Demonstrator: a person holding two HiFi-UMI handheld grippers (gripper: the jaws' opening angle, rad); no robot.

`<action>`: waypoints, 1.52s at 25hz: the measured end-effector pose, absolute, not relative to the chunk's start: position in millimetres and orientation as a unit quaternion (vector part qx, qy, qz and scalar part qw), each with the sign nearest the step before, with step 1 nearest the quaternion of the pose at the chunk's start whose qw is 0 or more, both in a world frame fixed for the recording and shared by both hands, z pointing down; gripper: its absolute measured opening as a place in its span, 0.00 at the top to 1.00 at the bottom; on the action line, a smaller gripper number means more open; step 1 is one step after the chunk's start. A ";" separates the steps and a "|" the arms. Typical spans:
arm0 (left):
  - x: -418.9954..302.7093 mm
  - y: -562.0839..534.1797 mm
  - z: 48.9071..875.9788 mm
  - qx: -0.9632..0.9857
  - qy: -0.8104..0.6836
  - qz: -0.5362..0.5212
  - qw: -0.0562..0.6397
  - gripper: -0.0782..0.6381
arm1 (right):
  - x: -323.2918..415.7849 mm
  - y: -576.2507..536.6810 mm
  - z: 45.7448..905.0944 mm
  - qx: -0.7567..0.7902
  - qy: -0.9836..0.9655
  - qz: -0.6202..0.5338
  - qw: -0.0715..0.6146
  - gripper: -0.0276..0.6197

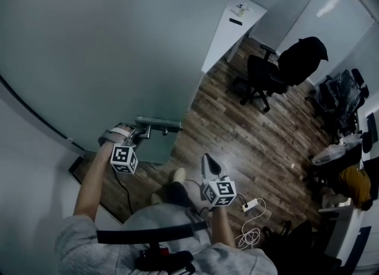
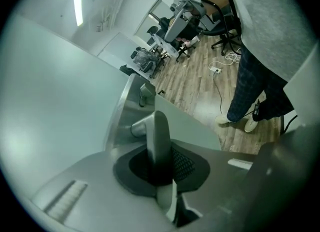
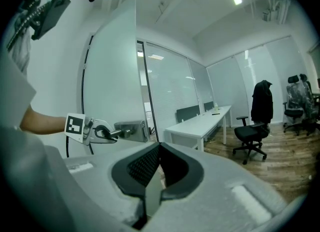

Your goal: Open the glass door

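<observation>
Office — left gripper (image 1: 137,133) on door handle (image 1: 159,123)

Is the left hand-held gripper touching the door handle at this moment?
Touching. The left gripper view shows the door handle clamped between the pads of the left hand-held gripper, which press on both its sides.

The tall, frosted pale-grey glass door (image 1: 106,48) stands upright, swung partly open. Near its free edge, a steel lock plate (image 3: 131,131) carries a brushed-metal lever handle (image 2: 159,136), clamped between the jaws of the left gripper (image 1: 137,137).
</observation>
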State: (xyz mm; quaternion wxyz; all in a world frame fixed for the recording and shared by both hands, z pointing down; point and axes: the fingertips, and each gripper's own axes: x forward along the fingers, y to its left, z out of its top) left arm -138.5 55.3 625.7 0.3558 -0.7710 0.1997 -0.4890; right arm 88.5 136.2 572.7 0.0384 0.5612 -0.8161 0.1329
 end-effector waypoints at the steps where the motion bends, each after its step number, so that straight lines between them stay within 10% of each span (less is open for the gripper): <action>1: -138.5 60.9 625.3 -0.771 0.197 -0.489 0.357 0.85 | 88.1 140.9 572.3 0.562 -0.815 0.133 0.038 0.95; 38: -170.3 206.1 627.1 -0.764 0.126 -0.499 0.389 0.85 | 108.9 267.2 590.4 0.582 -0.795 0.163 0.059 0.95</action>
